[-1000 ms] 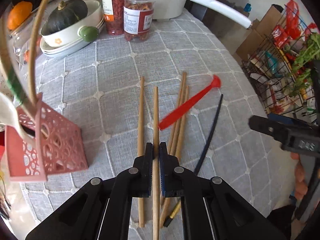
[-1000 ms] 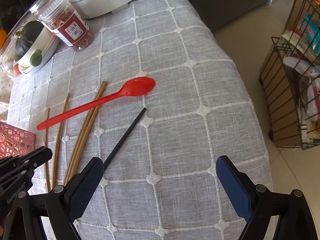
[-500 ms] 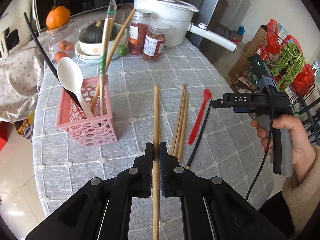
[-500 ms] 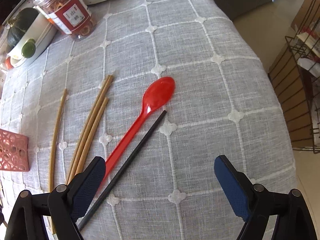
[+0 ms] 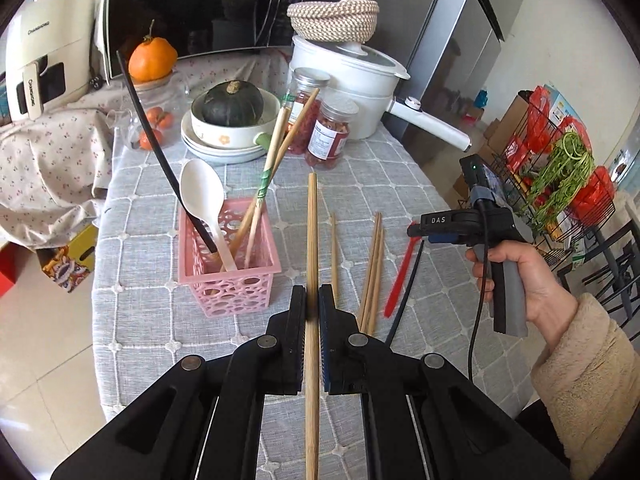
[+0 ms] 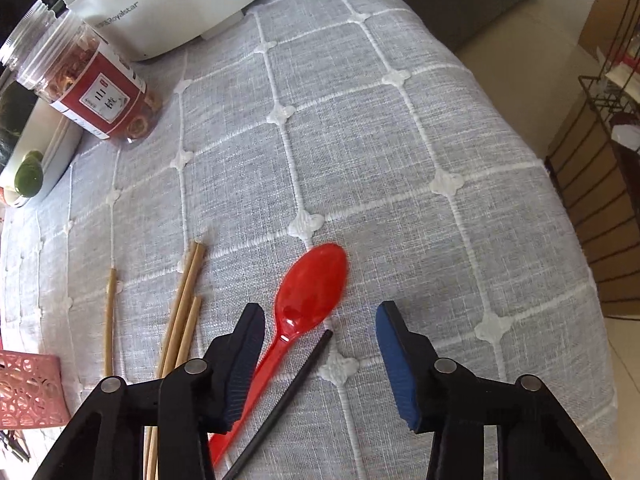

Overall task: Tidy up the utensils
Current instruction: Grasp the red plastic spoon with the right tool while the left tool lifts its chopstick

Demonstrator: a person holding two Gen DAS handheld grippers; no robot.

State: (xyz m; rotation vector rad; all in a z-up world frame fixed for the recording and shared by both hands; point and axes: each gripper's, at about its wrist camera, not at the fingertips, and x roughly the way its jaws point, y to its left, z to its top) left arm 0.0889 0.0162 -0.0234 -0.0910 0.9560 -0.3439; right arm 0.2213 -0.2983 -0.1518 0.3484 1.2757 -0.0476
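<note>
My left gripper (image 5: 313,300) is shut on a wooden chopstick (image 5: 312,232), held above the grey checked tablecloth just right of the pink basket (image 5: 228,276). The basket holds a white spoon (image 5: 202,196), a black chopstick (image 5: 152,136) and wooden chopsticks. My right gripper (image 6: 319,307) points down over the red spoon (image 6: 312,292) and a black chopstick (image 6: 288,392). Its jaws are closing with both between them, and the pads touch neither. Loose wooden chopsticks (image 6: 184,304) lie to the left on the cloth. In the left wrist view a hand holds the right gripper (image 5: 416,232) over the red spoon (image 5: 400,276).
Two jars (image 5: 332,136), a white pot (image 5: 352,80) and a bowl with a green squash (image 5: 232,104) stand at the back. The table's edge falls away on the right (image 6: 568,240), with a wire rack (image 5: 560,168) of groceries beyond it.
My left gripper has lifted the wooden chopstick off the cloth and pulled back, bringing the basket into view. The right gripper came down over the red spoon and its jaws narrowed.
</note>
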